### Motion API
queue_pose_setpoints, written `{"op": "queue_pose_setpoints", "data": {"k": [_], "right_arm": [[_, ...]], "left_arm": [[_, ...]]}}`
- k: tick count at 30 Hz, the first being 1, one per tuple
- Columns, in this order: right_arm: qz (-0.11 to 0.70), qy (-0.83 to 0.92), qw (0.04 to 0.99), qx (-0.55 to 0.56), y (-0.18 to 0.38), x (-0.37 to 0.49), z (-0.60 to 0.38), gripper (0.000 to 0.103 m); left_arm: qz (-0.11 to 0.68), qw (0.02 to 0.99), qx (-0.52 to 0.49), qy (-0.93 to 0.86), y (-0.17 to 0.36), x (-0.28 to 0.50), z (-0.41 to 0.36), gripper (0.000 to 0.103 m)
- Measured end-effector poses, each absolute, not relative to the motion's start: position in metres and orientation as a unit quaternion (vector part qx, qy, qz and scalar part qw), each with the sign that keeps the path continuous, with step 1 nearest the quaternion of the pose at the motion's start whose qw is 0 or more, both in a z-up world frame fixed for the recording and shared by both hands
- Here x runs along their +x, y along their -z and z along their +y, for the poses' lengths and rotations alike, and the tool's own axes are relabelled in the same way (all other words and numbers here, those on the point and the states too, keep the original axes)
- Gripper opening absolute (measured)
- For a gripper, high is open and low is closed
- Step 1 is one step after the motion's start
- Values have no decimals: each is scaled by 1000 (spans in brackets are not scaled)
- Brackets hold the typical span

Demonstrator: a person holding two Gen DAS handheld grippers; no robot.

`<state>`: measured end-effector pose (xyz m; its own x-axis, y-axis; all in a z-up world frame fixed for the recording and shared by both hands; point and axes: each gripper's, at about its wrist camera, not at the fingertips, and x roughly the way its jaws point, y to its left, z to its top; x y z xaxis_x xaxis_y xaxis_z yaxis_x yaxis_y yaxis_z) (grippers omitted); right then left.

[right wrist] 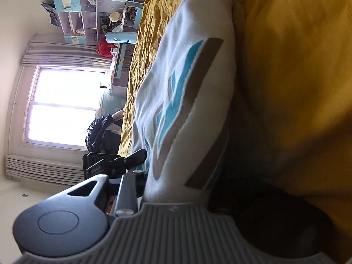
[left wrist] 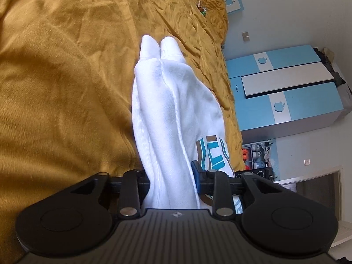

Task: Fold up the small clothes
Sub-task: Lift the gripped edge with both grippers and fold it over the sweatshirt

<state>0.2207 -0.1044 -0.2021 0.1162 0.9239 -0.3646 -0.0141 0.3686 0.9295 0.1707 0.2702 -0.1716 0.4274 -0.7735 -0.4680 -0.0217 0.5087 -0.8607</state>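
A small white garment [left wrist: 167,101] with a teal and brown print hangs stretched over the mustard-yellow bed cover [left wrist: 66,77]. My left gripper [left wrist: 172,180] is shut on a bunched edge of it, with the cloth running away from the jaws toward two rounded folded ends. In the right wrist view the same white garment [right wrist: 189,92] fills the middle, print facing the camera. My right gripper [right wrist: 176,189] is shut on its near edge; its fingertips are hidden by the cloth.
The yellow bed cover [right wrist: 286,88] lies under and beside the garment. A blue and white wardrobe [left wrist: 286,88] stands past the bed's edge. A window [right wrist: 63,105], shelves [right wrist: 88,17] and a black device [right wrist: 103,158] are at the other side.
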Motion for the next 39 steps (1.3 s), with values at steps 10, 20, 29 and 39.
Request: {"op": "queue_pose_setpoints", "data": {"k": [10,20,29,39], "right_arm": [[522,-342,724,294,152,207,-79,16],[485,-295,815,114,76,188,-34,15],[447,-300,836,105,43,179,-66,15],[400,-287,859,140,7,165,-143,15]], "left_arm": [[503,817,-228,163,101,161,214,27],[513,853,-65,72,57,151,148,25],[502,861,-51,67,23,150,112,23],[473,875,-32,97,-18,156,47,23]]}}
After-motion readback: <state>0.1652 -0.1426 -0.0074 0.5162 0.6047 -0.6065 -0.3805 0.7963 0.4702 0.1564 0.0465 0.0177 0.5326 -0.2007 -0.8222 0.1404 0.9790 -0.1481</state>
